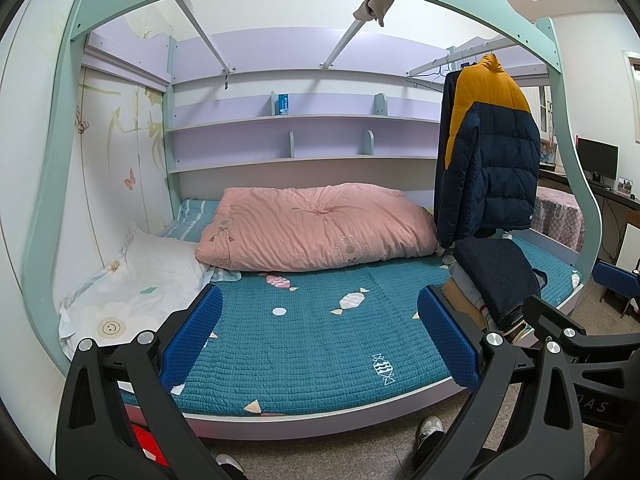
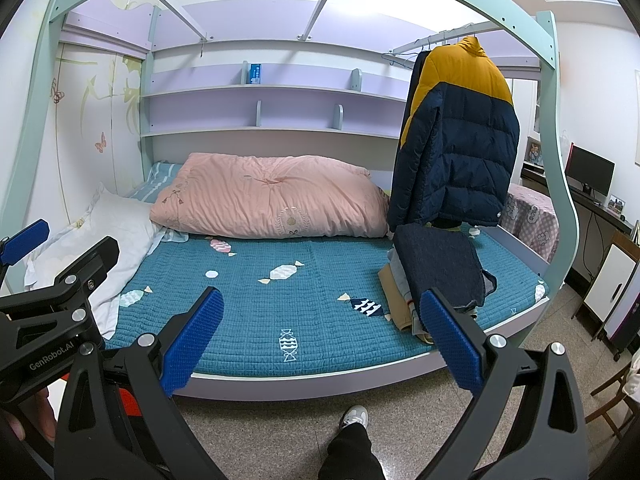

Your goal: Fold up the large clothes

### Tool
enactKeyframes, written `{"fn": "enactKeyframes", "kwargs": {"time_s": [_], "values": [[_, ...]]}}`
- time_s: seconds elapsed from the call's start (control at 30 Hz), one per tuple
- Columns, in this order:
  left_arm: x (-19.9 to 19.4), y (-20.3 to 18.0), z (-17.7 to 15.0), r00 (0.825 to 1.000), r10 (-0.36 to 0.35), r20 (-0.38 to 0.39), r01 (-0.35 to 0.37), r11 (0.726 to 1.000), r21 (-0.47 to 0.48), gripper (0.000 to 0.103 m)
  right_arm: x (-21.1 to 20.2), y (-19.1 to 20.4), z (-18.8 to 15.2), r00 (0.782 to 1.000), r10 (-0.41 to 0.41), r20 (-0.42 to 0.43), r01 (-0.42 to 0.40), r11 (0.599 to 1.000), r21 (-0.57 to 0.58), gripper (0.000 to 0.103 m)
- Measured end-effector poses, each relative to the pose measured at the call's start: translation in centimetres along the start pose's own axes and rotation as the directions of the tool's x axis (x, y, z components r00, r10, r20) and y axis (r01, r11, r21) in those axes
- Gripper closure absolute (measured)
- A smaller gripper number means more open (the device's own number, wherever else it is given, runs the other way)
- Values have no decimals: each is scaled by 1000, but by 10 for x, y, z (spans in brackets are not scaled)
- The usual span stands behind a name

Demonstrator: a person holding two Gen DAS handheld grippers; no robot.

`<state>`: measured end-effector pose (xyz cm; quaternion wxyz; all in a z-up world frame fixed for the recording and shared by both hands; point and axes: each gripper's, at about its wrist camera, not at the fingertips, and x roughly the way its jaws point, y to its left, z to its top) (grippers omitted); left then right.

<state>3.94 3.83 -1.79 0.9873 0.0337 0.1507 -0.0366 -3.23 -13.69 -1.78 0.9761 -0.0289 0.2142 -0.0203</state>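
I hold both the left gripper (image 1: 320, 332) and right gripper (image 2: 320, 336) released before the bed (image 2: 256, 320), ready to reach; the puffer jacket (image 2: 456, 140) hangs above its foot-end clothes pile (image 2: 436, 276).

Right tool (image 2: 320, 332) spread wide and empty before bed (image 2: 256, 320); puffer jacket (image 2: 460, 140) hanging from rail over stack of folded clothes (image 2: 436, 276); pink quilt (image 2: 268, 200), white pillow (image 2: 104, 232) behind.

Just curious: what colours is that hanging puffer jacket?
Mustard yellow on top, navy below; the puffer jacket shows best in the right wrist view.
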Motion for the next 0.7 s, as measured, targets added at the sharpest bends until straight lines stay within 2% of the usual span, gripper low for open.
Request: {"fn": "enactKeyframes", "kwargs": {"time_s": [0.5, 0.7], "values": [[1, 3, 1, 1000, -4, -2, 4, 1000, -2, 5, 0, 2, 1, 1000, 0, -2, 0, 1000, -2, 8], [8, 25, -9, 1000, 15, -23, -15, 1000, -17, 5, 5, 11, -3, 1000, 5, -18, -5, 1000, -16, 8]]}}
